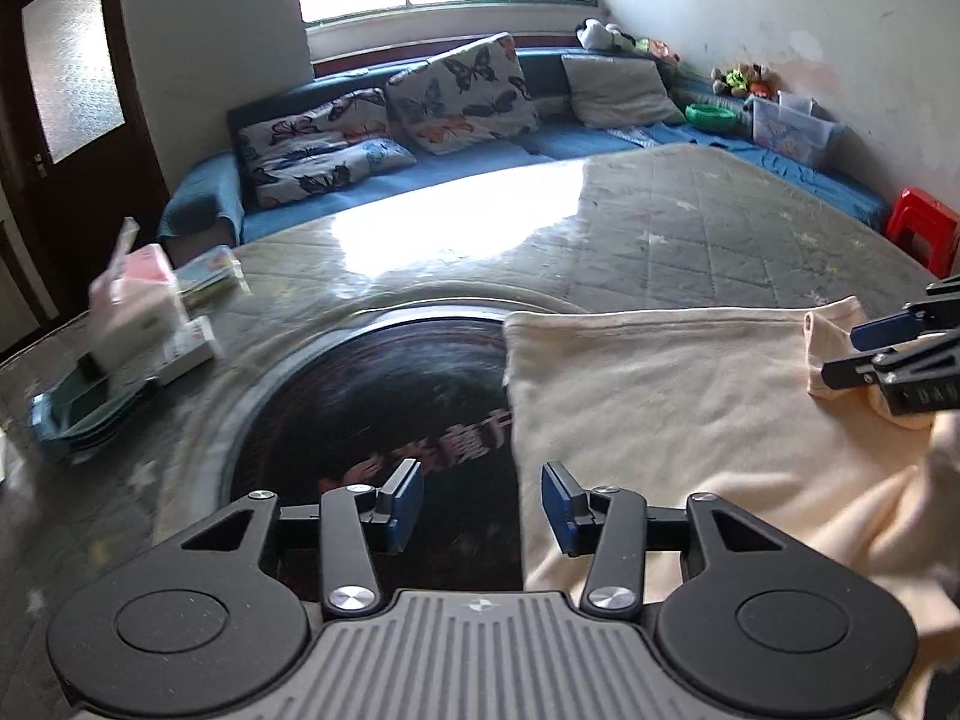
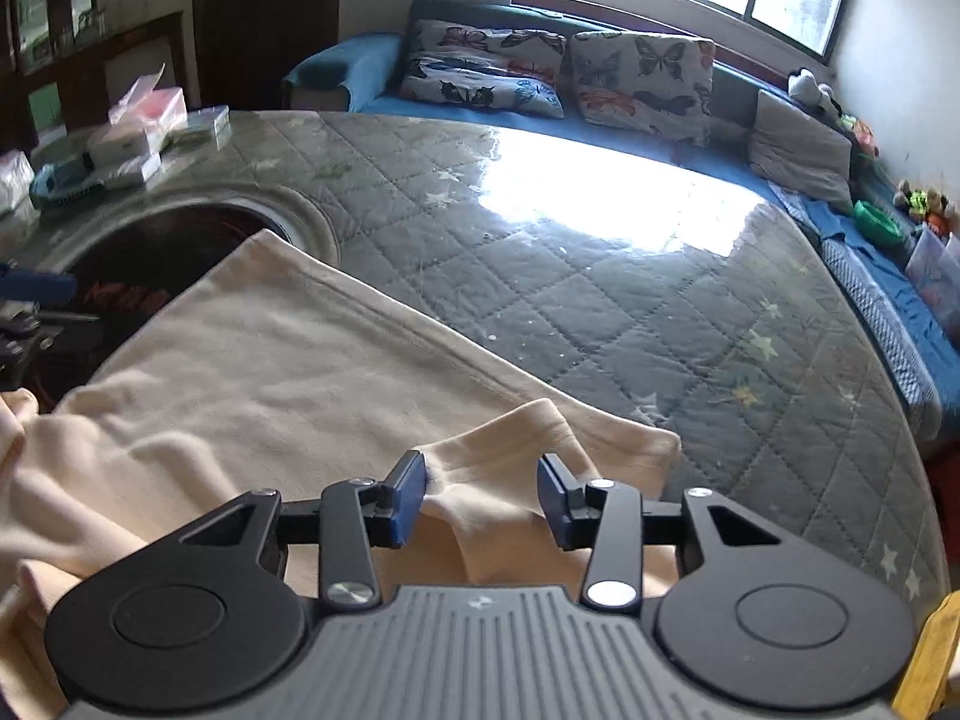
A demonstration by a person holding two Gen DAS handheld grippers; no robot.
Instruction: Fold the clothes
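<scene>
Table (image 2: 600, 312) open beyond garment (image 2: 288, 372); boxes (image 2: 144, 132) crowd far-left corner.

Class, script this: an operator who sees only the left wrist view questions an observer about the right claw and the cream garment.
Operator: Is the right claw clamped on the garment?
Observer: No. The right claw stands open, with a raised fold of the cream garment between its pads.
Operator: Is there anything near it that I miss?
Observer: Yes. A yellow object shows at the lower right, past the edge of the quilted table cover. I cannot tell what it is.
</scene>
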